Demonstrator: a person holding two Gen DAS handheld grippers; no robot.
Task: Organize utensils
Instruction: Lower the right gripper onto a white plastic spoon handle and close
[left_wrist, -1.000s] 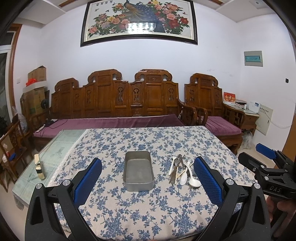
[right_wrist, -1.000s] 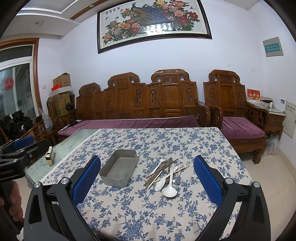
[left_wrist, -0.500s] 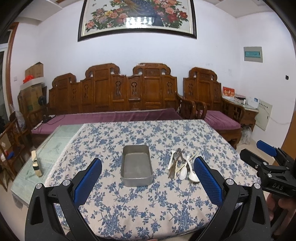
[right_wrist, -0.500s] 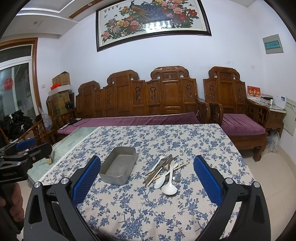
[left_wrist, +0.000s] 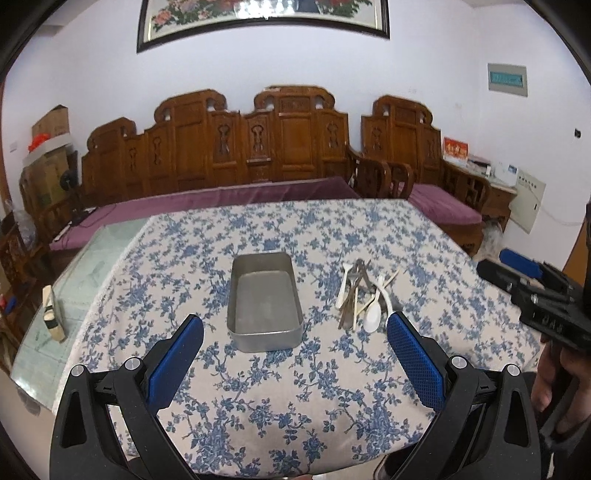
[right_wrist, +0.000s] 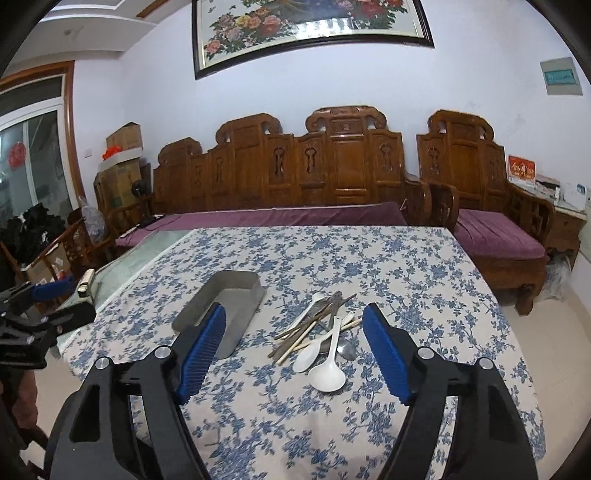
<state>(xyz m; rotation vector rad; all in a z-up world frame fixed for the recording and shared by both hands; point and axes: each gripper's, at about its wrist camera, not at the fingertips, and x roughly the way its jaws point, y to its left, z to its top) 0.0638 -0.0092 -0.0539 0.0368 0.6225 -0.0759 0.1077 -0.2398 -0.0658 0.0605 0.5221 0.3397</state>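
Observation:
A grey metal tray (left_wrist: 264, 301) stands empty on the blue-flowered tablecloth (left_wrist: 295, 387); it also shows in the right wrist view (right_wrist: 221, 306). To its right lies a pile of utensils (left_wrist: 364, 297): white plastic spoons, metal cutlery and wooden chopsticks, also in the right wrist view (right_wrist: 321, 332). My left gripper (left_wrist: 295, 354) is open and empty, held above the table's near edge in front of the tray. My right gripper (right_wrist: 295, 350) is open and empty, just short of the pile, with a white spoon (right_wrist: 328, 373) between its fingers' lines.
A carved wooden bench (left_wrist: 221, 155) with purple cushions runs behind the table, a wooden armchair (right_wrist: 480, 206) at the right. A small cream object (left_wrist: 51, 314) stands on the uncovered glass strip at the table's left. The other gripper shows at each view's edge.
Both grippers have moved forward and tilted down toward the table. The tray and utensils now look larger and nearer. Nothing on the table has moved.

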